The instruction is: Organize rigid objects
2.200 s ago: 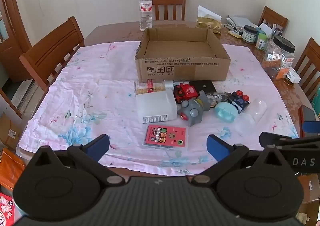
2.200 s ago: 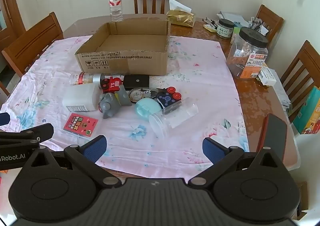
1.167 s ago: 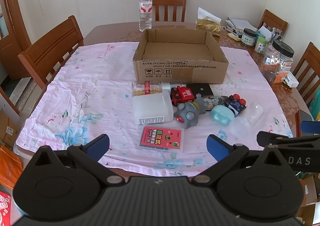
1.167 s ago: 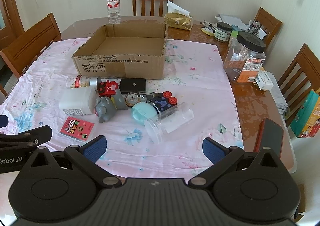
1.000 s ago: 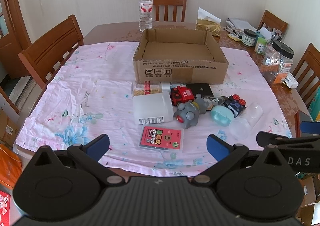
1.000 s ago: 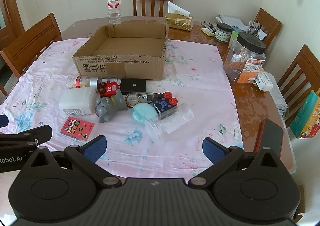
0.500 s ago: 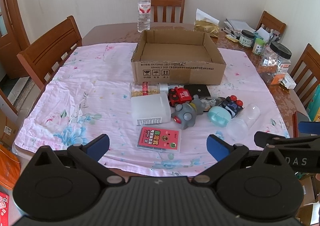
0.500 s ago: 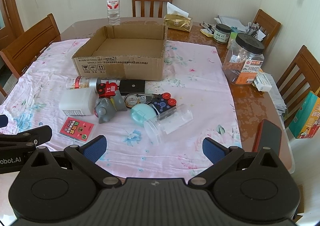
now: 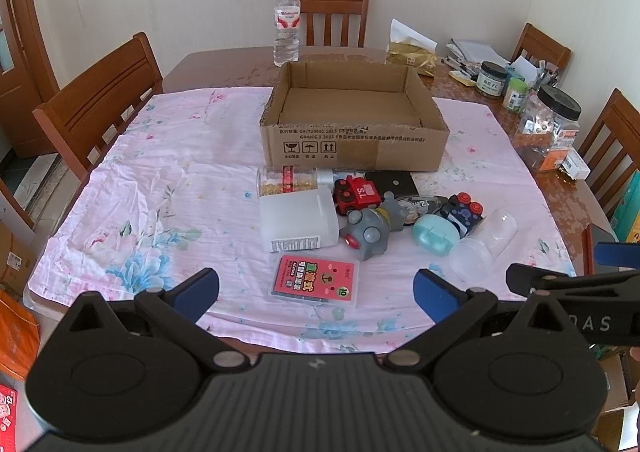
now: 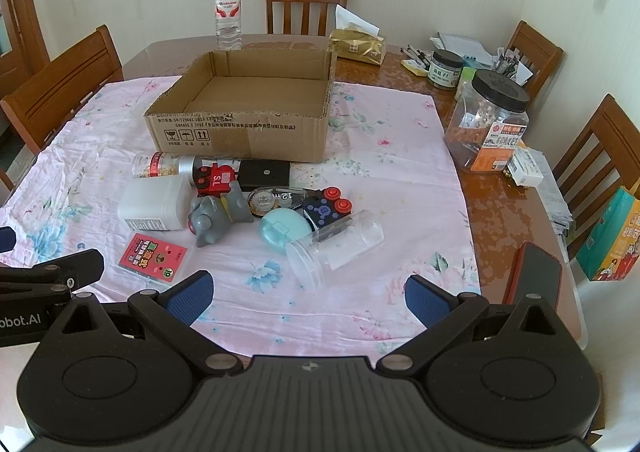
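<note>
An open cardboard box stands mid-table on a pink floral cloth. In front of it lies a cluster: a white plastic bottle, a grey toy, a red toy truck, a teal case, a clear cup and a red card pack. My left gripper hangs open at the near table edge, just short of the card pack. My right gripper is open too, nothing between its fingers.
Wooden chairs ring the table. A water bottle stands behind the box. Jars, a tissue pack and pens crowd the bare wood at the right. A red phone lies at the near right edge.
Both grippers have drawn back slightly and risen a little, so the table items sit a bit farther off. Both stay open; nothing on the table has moved.
</note>
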The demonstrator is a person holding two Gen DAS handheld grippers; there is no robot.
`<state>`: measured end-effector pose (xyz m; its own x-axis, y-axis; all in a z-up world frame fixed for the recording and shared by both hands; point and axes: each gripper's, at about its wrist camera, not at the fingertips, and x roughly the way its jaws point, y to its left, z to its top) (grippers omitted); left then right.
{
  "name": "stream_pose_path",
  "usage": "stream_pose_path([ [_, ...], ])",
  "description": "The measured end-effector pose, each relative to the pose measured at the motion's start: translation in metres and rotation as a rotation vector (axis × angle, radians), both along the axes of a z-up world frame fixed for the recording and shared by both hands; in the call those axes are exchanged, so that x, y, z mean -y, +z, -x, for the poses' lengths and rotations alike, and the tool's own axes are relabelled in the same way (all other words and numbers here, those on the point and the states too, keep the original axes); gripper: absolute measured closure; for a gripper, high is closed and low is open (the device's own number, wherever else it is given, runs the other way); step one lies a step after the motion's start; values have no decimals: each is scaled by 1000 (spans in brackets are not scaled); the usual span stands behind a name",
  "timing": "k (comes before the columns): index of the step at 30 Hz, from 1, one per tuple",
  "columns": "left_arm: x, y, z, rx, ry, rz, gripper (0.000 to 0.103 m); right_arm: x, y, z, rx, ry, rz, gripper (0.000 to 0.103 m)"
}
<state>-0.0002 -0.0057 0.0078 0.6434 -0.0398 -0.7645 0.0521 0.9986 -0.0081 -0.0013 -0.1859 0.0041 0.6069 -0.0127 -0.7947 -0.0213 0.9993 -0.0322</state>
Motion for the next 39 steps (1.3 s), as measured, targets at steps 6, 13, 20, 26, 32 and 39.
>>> stream_pose_path([
  [6,3,1,-1,1,-2,3,0,0,1,0,2,1,5,0],
  [13,2,-4,-5,3,-7,21,0,1,-1,-4,5,10,16,0],
  [20,1,-16,-7,17,-17,48,0,2,-10,-8,10,24,31,0],
  [26,1,-33,-10,36,-22,73,0,6,-23,-9,23,51,31,0],
  [32,0,-60,-20,16,-25,45,0,10,-39,-7,18,106,23,0],
  [39,-2,-89,-37,-13,-26,29,0,14,-50,-12,-2,137,1,0],
])
